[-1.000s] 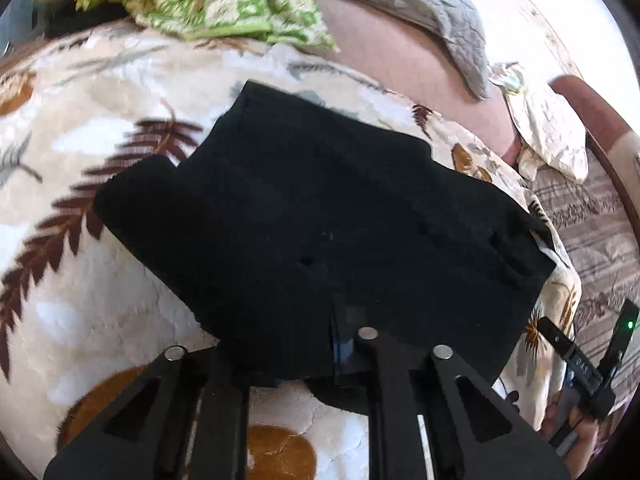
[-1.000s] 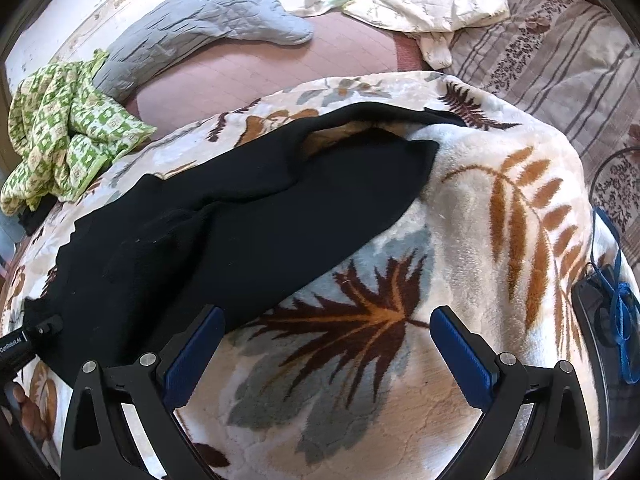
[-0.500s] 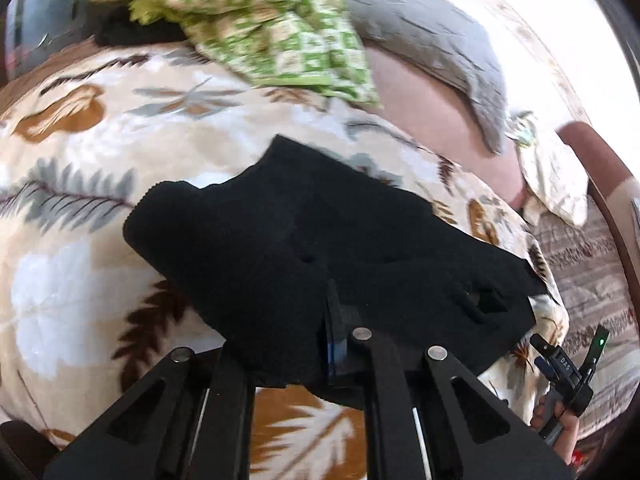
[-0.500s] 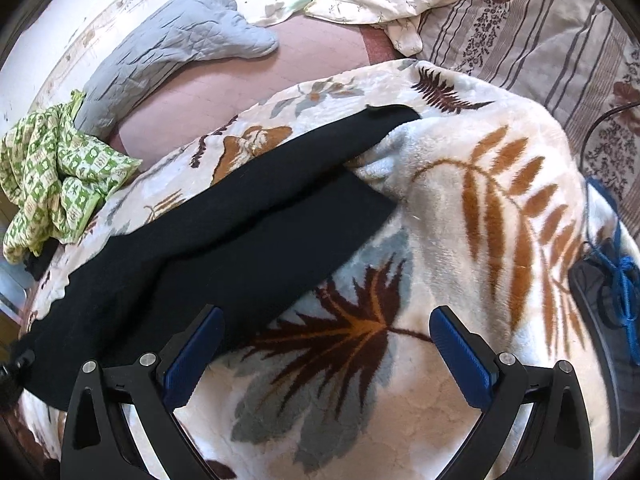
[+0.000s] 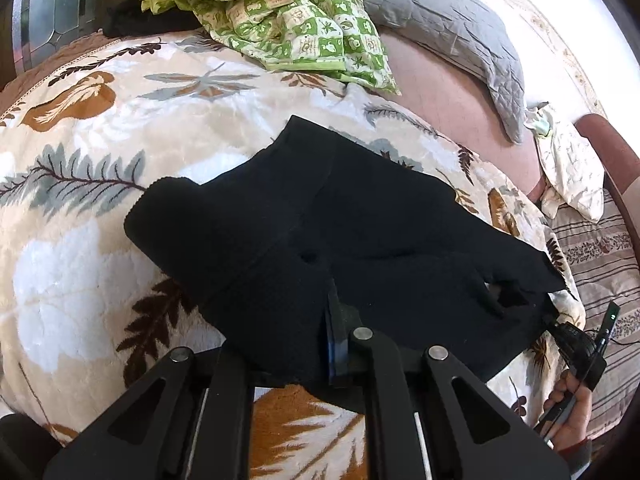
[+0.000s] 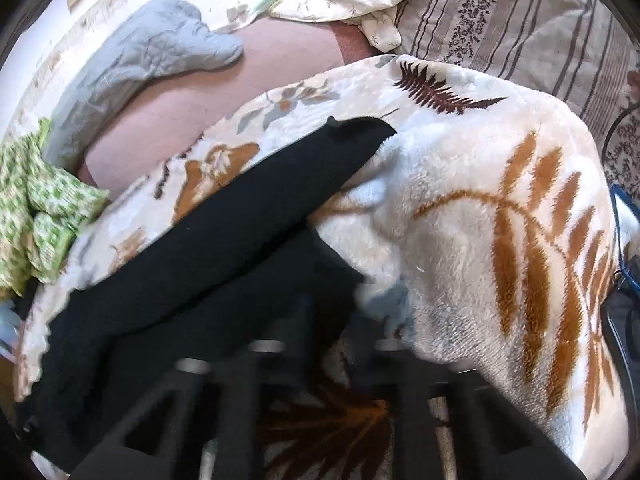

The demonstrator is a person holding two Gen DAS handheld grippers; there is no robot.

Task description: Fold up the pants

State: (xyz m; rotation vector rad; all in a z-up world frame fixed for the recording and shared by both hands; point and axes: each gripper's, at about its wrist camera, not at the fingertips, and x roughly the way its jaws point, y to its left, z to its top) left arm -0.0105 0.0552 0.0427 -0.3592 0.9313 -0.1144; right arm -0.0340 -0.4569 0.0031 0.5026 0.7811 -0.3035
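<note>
gripping a doubled edge of the black pants (image 5: 360, 240), the left gripper (image 5: 332, 344) was clamped on the cloth, likely to carry that end across for a fold; one pair lay over the leaf-print blanket (image 5: 80, 208). the right gripper (image 6: 324, 332) looked blurred, narrowed at a leg edge, though i could not tell if it pinched it. two grippers, one green quilt (image 5: 280, 12)

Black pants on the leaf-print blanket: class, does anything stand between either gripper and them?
Nothing visible does. The left gripper is already shut on the black pants, and the right gripper, blurred, sits at their edge on the blanket.
</note>
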